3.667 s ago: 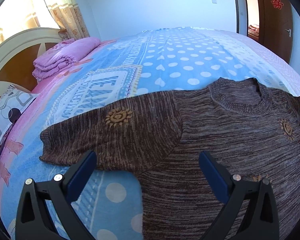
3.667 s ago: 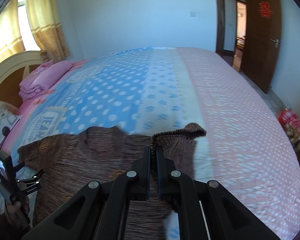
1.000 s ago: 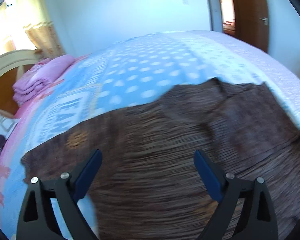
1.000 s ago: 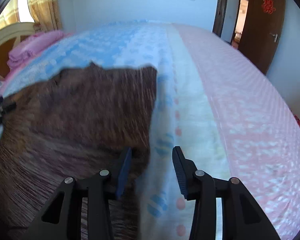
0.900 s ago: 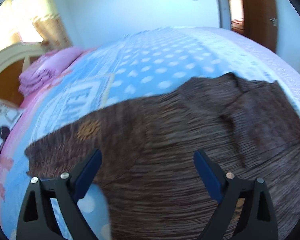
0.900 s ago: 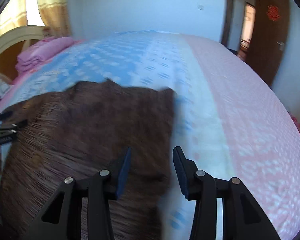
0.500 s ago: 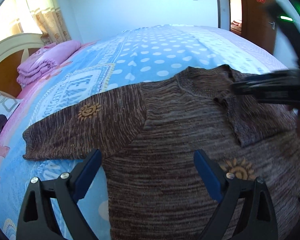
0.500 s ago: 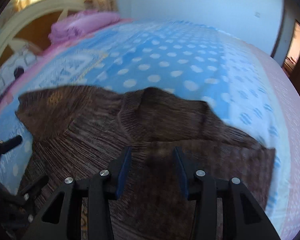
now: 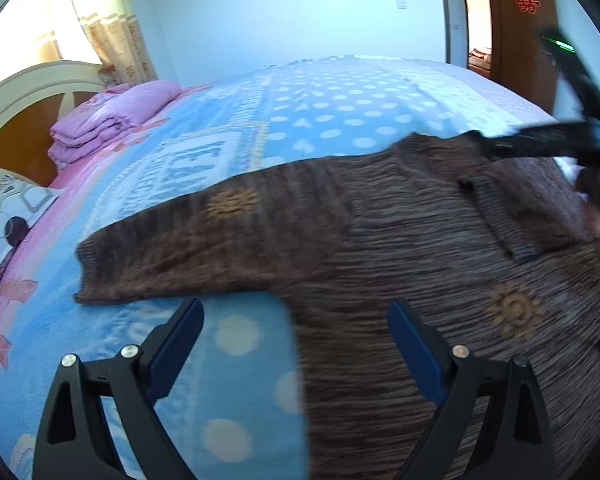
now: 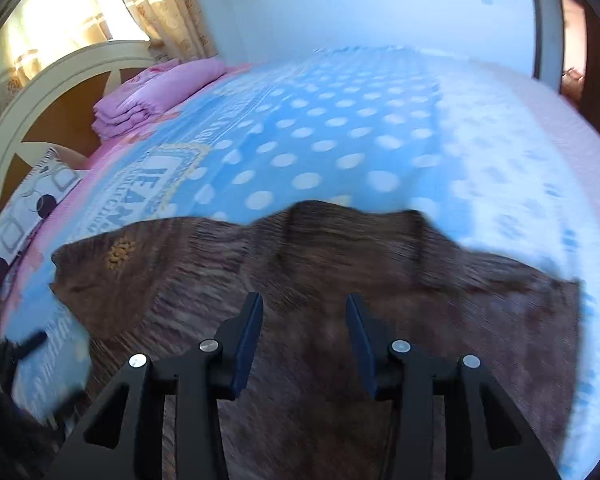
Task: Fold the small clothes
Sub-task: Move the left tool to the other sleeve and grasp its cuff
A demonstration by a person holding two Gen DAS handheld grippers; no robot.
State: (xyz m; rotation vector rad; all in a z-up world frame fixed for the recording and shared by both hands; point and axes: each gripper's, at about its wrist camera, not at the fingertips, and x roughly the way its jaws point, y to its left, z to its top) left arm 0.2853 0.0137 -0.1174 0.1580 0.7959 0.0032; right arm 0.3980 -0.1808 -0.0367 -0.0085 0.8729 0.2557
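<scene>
A: Brown knit, marled, with little orange suns: the sweater lies flat on the bed, its one sleeve stretched out leftward, unfolded.

B: And the left tool?

A: Spread wide, holding nothing, hovering over the sleeve's lower edge. The right tool is parted too, empty, above the sweater's chest.

B: Risks?

A: I'd judge a shallow pinch could take only one layer, dragging the body askew. The picture is blurred, so aim may suffer.

B: What do the views disagree on?

A: The left view shows the other sleeve already folded across the chest; the right view's blur hides that, but shows the sweater's far right edge.
</scene>
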